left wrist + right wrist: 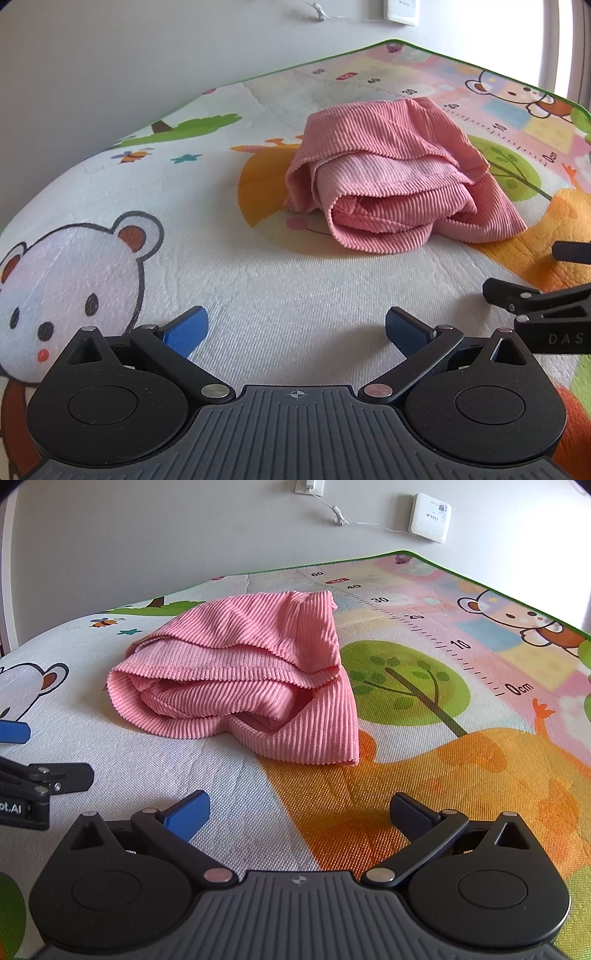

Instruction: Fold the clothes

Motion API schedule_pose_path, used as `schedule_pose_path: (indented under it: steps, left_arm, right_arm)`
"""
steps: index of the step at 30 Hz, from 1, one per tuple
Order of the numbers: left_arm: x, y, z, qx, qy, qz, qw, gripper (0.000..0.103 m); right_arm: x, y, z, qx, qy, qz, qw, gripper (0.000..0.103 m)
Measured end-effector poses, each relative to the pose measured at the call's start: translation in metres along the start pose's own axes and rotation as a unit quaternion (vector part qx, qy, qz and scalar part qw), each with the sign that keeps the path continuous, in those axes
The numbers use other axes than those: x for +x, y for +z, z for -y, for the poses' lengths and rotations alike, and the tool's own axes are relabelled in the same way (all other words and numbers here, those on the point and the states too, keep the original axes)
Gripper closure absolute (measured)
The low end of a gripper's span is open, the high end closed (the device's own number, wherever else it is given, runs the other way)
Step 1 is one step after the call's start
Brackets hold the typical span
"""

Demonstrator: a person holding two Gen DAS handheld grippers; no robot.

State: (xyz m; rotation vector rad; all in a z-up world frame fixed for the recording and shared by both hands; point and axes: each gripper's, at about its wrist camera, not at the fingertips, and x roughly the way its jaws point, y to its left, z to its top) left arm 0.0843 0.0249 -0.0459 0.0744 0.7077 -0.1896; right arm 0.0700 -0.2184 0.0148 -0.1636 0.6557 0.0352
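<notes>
Item: pink ribbed garment (399,173), which lay bundled in loose, uneven folds on the play mat (258,295) ahead of your left gripper (295,330) and right gripper (299,812), both spread apart and empty; folding looked largely done, perhaps needing tidying.

Printed play mat (229,805) with bears, trees, a 0–60 cm ruler and a green edge is the work surface; 1 rumpled pink ribbed garment (240,679) lies bunched directly on it, mid-mat.
</notes>
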Motion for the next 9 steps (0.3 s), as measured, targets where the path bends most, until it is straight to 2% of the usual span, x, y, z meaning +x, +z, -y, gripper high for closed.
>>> schedule_pose_path:
  steps: [9]
  left_arm:
    - [-0.0075, -0.0061, -0.0013, -0.004, -0.007, 0.0, 1.0, 0.0]
  right_arm:
    - [-0.0005, -0.0003, -0.0008, 0.0, -0.001, 0.0, 1.0, 0.0]
